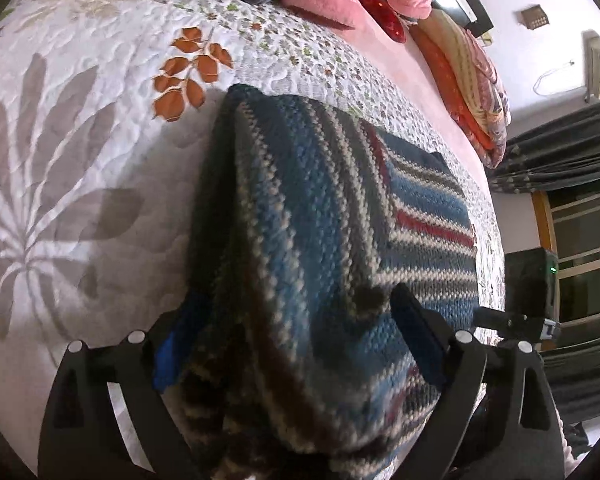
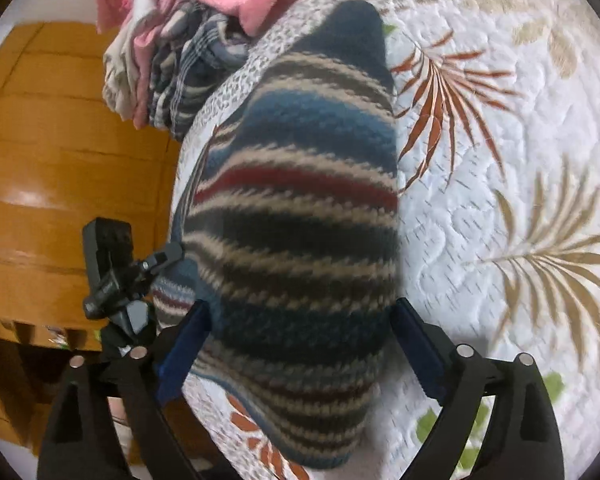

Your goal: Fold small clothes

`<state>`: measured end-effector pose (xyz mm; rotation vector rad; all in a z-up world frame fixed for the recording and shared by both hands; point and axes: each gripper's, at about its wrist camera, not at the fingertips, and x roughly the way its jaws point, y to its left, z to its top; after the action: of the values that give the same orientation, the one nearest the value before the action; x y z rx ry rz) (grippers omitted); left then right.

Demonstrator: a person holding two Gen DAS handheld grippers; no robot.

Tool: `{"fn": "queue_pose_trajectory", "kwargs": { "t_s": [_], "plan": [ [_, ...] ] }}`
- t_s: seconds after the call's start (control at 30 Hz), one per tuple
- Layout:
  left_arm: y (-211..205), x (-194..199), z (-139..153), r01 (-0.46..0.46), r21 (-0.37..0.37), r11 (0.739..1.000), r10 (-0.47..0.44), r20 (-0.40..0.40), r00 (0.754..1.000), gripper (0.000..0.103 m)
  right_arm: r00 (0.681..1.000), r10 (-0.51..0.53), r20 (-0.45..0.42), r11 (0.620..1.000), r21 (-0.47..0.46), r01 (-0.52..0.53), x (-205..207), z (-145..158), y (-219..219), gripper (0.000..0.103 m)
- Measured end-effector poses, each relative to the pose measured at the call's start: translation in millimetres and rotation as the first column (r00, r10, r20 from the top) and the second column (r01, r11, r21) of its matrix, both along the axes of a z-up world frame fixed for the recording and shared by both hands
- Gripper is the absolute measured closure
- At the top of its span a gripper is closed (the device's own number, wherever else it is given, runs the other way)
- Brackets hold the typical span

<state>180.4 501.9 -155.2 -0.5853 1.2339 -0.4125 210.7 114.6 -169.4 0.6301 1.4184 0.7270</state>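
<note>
Striped knit sweater point(image 1: 332, 216) lifted off the quilted bedspread point(image 1: 80, 140); its bunched fabric is seen between the spread fingers of left gripper point(image 1: 296, 344) and right gripper point(image 2: 300, 344); actual pinching cannot be told

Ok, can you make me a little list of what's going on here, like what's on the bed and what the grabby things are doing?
surface: quilted floral bedspread
garment: striped knit sweater, partly folded, lying on the bedspread
left hand-held gripper: open, fingers either side of the sweater
right hand-held gripper: open, fingers either side of the sweater
nearby: pile of clothes at the bed's edge
grip: neither looks clamped on the knit
</note>
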Motion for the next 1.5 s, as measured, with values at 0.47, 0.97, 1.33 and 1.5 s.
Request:
{"fn": "queue_pose_trajectory", "kwargs": {
  "t_s": [0.47, 0.97, 1.33, 1.5],
  "plan": [
    [-20.9, 7.1, -7.0, -0.028, 0.050, 0.998, 0.028, 0.002, 1.000, 0.038, 1.000, 0.020, 0.010, 1.000, -0.018, -0.020, 21.6, 0.1, 21.6, 0.038],
    [-135.7, -46.6, 35.6, 0.036, -0.208, 0.977, -0.014, 0.103, 0.995, 0.067, 0.982, 0.118, 0.147, 0.973, -0.213, -0.085, -33.6, 99.8, -61.6, 0.043],
    [-247.6, -75.7, 15.1, 0.144, -0.154, 0.978, -0.130, 0.098, 0.987, 0.065, 0.995, 0.060, 0.078, 0.970, -0.241, -0.039, -76.5, 72.1, -182.8, 0.043],
    [-255.1, -70.3, 1.1, 0.197, -0.058, 0.979, -0.189, 0.125, 0.974, 0.059, 1.000, 0.029, 0.007, 0.962, -0.271, -0.026, -78.6, 29.0, -196.2, 0.039]
  ]
}}
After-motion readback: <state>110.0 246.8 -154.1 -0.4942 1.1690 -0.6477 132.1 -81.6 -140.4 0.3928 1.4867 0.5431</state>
